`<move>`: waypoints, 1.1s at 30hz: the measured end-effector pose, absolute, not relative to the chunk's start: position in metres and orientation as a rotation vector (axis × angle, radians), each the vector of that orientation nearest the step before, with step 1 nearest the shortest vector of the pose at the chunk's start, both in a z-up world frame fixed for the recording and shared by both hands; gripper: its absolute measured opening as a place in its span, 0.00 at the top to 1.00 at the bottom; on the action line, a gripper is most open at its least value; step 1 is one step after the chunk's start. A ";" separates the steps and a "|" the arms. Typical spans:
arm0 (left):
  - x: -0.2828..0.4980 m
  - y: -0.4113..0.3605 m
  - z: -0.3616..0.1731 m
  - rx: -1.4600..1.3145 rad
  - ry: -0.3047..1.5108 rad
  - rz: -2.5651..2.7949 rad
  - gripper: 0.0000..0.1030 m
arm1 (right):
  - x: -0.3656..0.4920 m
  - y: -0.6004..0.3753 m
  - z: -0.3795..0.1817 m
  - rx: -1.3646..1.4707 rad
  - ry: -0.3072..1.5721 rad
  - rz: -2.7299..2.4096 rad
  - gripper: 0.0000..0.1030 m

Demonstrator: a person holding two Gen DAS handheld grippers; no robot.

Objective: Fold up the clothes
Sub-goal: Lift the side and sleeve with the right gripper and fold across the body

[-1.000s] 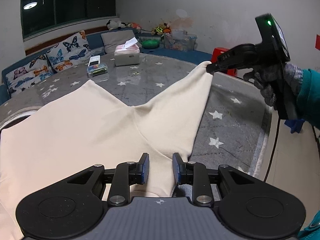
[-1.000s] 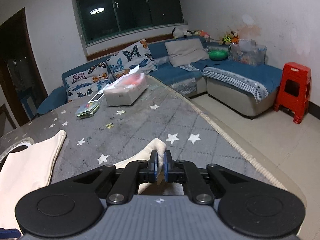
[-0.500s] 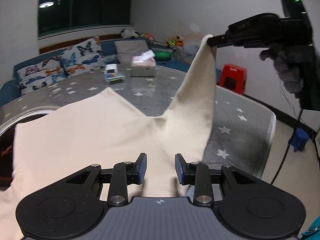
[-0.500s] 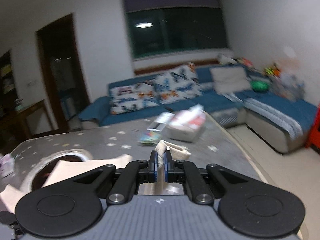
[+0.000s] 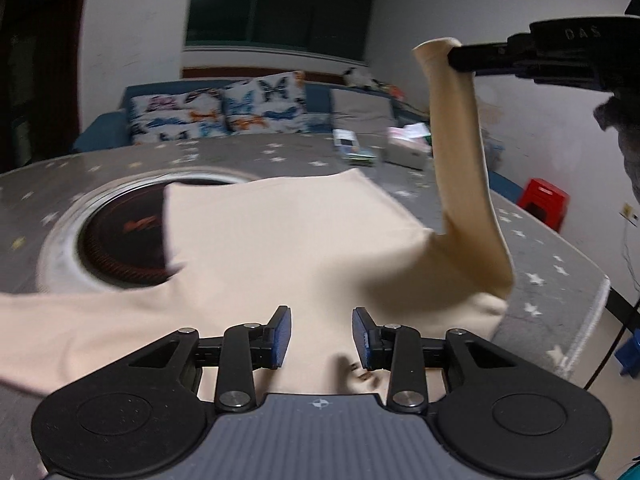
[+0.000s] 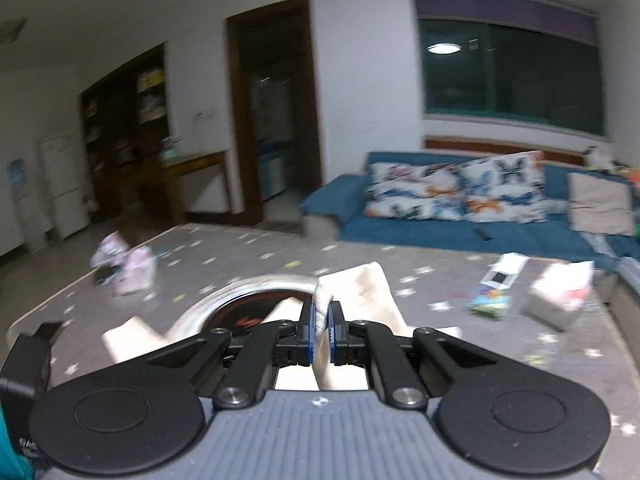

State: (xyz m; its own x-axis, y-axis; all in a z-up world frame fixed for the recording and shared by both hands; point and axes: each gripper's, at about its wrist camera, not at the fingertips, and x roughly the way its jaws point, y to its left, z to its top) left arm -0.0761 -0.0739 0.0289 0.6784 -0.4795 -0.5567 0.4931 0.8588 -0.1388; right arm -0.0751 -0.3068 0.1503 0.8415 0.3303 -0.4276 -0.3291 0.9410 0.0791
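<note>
Right tongs (image 6: 319, 322) pinching the sleeve cuff (image 5: 434, 50), left tongs (image 5: 321, 334) spread over the cream top (image 5: 280, 236).
Top lies flat on the bench (image 5: 540, 256), one sleeve lifted clear. We judge it light, limp and drapey, no stiffness, so we'd grip hems, cuffs and shoulder seams, and expect sag between holds.

Black left claw (image 5: 321, 337), blue pads (image 5: 281, 336), silver screws, ribbed grey body
</note>
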 end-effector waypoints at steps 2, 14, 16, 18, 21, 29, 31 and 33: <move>-0.078 -0.065 0.028 0.009 0.623 -0.524 0.64 | -0.073 -0.296 0.141 -0.004 0.483 0.378 0.95; -0.081 -0.052 0.022 -0.010 0.646 -0.477 0.62 | -0.062 -0.240 0.089 -0.043 0.650 0.539 0.85; -0.081 -0.050 0.023 -0.014 0.644 -0.474 0.61 | -0.068 -0.250 0.090 -0.052 0.651 0.528 0.82; -0.079 -0.049 0.024 -0.019 0.639 -0.470 0.60 | -0.074 -0.261 0.090 -0.060 0.652 0.514 0.82; -0.077 -0.047 0.027 -0.026 0.634 -0.464 0.60 | -0.082 -0.289 0.083 -0.055 0.684 0.444 0.82; -0.063 -0.051 0.030 -0.014 0.636 -0.459 0.62 | -0.091 -0.357 0.057 -0.046 0.772 0.276 0.82; -0.059 -0.055 0.029 -0.006 0.639 -0.460 0.62 | -0.087 -0.365 0.055 -0.059 0.769 0.263 0.82; -0.055 -0.059 0.028 0.001 0.645 -0.464 0.62 | -0.081 -0.367 0.056 -0.068 0.760 0.274 0.82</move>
